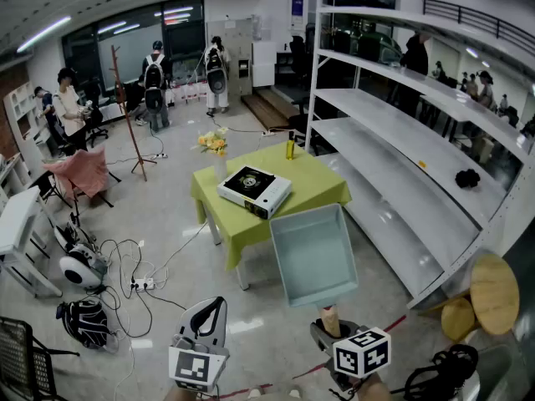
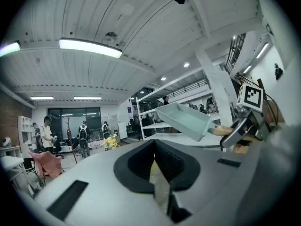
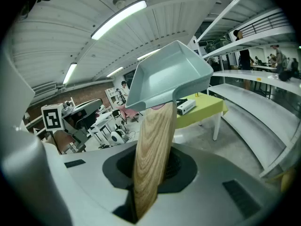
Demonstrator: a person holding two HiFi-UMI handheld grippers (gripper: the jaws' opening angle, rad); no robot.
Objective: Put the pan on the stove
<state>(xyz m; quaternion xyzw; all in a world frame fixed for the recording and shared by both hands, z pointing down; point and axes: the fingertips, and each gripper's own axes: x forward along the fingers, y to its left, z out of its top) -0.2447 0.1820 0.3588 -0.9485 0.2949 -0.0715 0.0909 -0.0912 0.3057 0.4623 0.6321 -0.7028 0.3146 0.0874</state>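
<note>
The right hand-held gripper is clamped narrowly on the wooden handle of the pan and tilts a little downward. The pan is square and pale blue-grey. It hangs in the air over the floor, its open side up toward the head view. It is on the near side of the green tabletop, close to that tabletop's near corner and touching nothing there.

The stove sits on the tabletop, well apart from the pan. A vase of flowers and a yellow bottle stand behind it.

The left hand-held gripper is level at lower left with its jaws together and nothing between them. Its view shows the pan off to the right.
</note>
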